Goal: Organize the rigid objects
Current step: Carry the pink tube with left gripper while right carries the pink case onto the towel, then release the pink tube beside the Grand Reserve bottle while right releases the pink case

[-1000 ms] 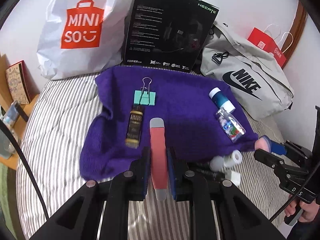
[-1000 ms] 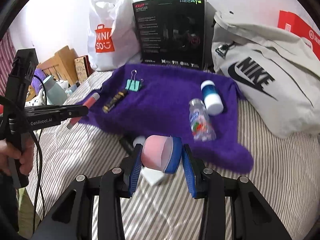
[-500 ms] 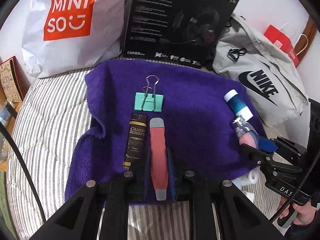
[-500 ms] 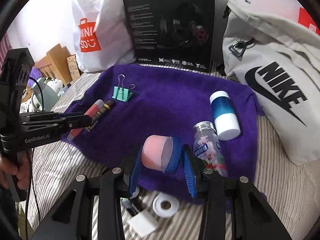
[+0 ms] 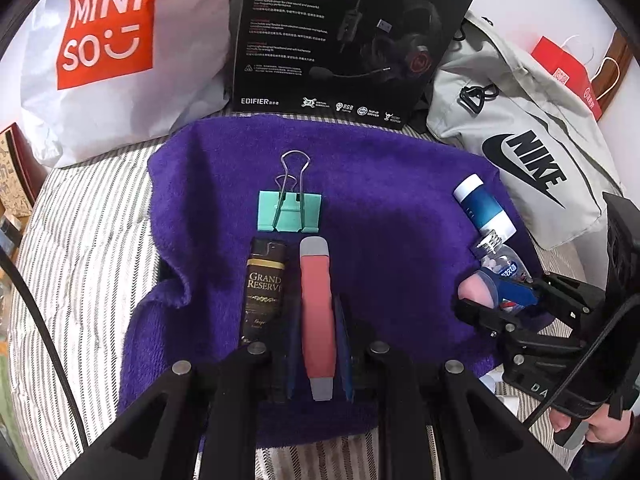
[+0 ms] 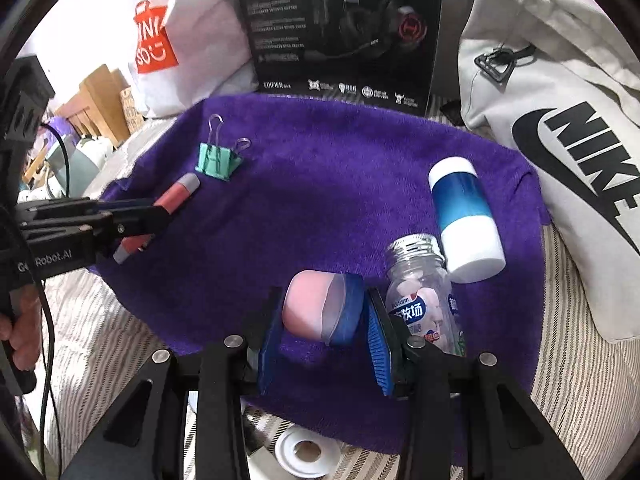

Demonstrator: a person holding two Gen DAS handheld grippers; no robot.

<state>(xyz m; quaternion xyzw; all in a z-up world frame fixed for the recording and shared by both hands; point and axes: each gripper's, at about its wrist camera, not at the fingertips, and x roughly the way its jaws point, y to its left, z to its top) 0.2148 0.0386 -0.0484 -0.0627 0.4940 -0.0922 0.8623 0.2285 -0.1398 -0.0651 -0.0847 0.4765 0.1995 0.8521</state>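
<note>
I've got the left gripper [image 5: 318, 354] clamped on the pink stick with grey end caps [image 5: 316, 312], low over the purple towel [image 5: 380, 184], just right of the Grand Reserve lighter [image 5: 264, 288] and near side of the teal binder clip [image 5: 290, 212]. Right gripper [image 6: 324, 344] grips the pink-and-blue cap-shaped piece [image 6: 320, 306] over the towel, right beside the clear candy bottle [image 6: 424, 304]. Risks: right finger nudges the bottle and it rolls into the blue-and-white canister [image 6: 466, 220]; the stick lands crooked against the lighter.
</note>
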